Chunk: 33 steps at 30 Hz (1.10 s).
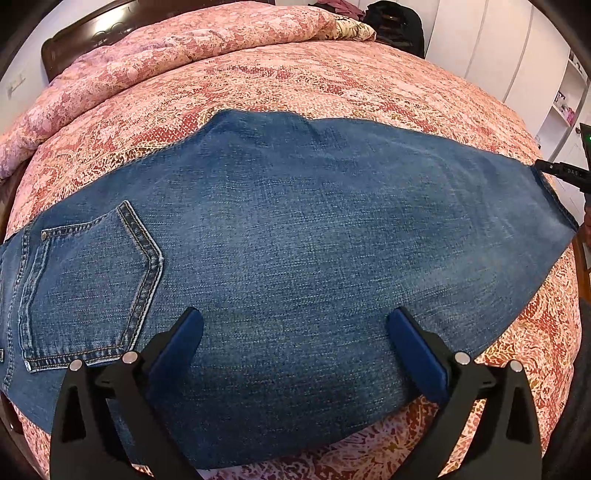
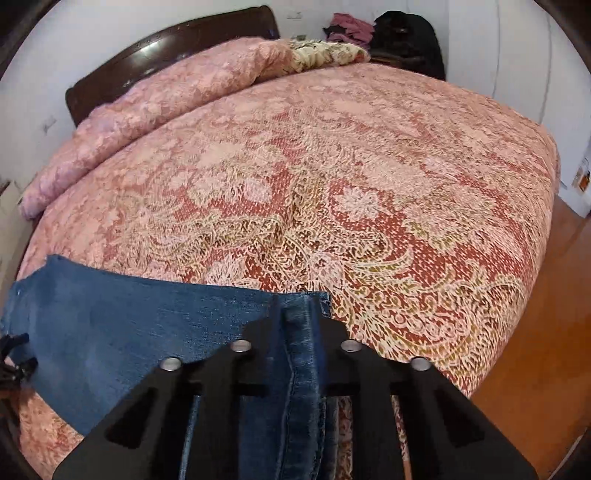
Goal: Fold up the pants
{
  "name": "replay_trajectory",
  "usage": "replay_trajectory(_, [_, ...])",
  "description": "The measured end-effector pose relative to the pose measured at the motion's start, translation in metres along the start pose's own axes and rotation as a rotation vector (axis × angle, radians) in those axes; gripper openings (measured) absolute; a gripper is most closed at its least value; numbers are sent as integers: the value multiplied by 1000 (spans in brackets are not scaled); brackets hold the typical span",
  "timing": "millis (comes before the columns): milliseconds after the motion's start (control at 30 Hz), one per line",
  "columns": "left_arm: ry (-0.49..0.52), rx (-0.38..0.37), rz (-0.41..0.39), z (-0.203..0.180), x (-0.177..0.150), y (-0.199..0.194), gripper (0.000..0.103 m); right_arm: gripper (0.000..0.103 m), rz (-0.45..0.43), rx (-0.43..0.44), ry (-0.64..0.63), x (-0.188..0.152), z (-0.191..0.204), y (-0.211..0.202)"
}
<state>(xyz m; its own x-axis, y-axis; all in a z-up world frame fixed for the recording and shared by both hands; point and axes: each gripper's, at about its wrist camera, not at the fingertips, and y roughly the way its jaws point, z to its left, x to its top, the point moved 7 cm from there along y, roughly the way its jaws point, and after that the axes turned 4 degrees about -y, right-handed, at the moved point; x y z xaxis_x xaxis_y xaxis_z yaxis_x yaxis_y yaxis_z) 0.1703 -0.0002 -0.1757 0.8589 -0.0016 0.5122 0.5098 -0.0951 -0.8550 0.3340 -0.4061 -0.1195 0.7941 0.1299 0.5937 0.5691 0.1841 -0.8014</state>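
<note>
Jeans [image 1: 295, 240] lie flat across our side of the bed, on the red and pink patterned bedspread [image 1: 332, 85], already doubled so that one leg covers the other. In the left wrist view the back pocket [image 1: 92, 284] and waist end sit at the left, and the hem end reaches the far right.

Our left gripper [image 1: 295, 332] hovers over the thigh section with its blue-padded fingers [image 1: 184, 343] spread wide apart; nothing lies between them, and we cannot tell whether the tips touch the denim.

Our right gripper [image 2: 299, 317] is closed on the hem end of the jeans: the stacked denim edges run up between its two black fingers [image 2: 332, 332], pinched tightly there. The same gripper appears at the right edge of the left wrist view, at the hem.

A rolled pink quilt [image 2: 147, 122] lies along the dark wooden headboard [image 2: 166, 48]. Beyond it, clothes [image 2: 351, 27] and a black bag [image 2: 406, 40] sit against the wall. Wooden floor [image 2: 535, 314] shows beside the bed at the right.
</note>
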Motion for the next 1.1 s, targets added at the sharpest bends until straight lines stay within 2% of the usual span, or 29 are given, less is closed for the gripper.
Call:
replay_trajectory(33, [2,2,0,0,0,0,101,11,17,-3,-14,-1,0,2])
replay_trajectory(100, [2,3,3,0,0,1,101,1,22,-31,-42,2,-3,1])
replay_trajectory(300, [-35,6,-12,2,6,-3,101,0,-88,-103,-120,19,3,-29])
replay_trajectory(367, [-68,9,-25,6,11,-2,101,0,-92,-112,-100,22,-1,-28])
replay_trajectory(467, [-92,25,-30,7,16,2,101,1,-53,-139,-72,14,-9,-8])
replay_trajectory(533, [-81,49,-25,6,16,7,101,1,13,-164,-64,-1,-14,14])
replay_trajectory(567, [-72,59,-23,5,16,8,101,1,11,-165,-42,-5,-16,17])
replay_trajectory(600, [-65,67,-22,4,17,9,101,1,-9,-140,41,-6,-23,14])
replay_trajectory(667, [-72,60,-22,6,17,8,101,9,-34,-65,217,-8,-36,1])
replay_trajectory(733, [-81,54,-24,6,17,6,101,10,-98,54,385,-13,-49,-21])
replay_trajectory(800, [-104,44,-34,8,18,2,101,10,-142,172,521,-27,-59,-44])
replay_trajectory(867, [-146,16,-55,9,14,-5,101,13,-144,272,642,-52,-66,-57])
replay_trajectory(933, [-175,-11,-72,8,9,-11,101,38,-127,309,720,-77,-69,-61])
replay_trajectory(1000, [-169,-22,-88,4,3,-17,101,38,-125,337,750,-94,-66,-62])
replay_trajectory(1100, [-143,-22,-83,1,-4,-18,101,38,-109,332,759,-108,-60,-59])
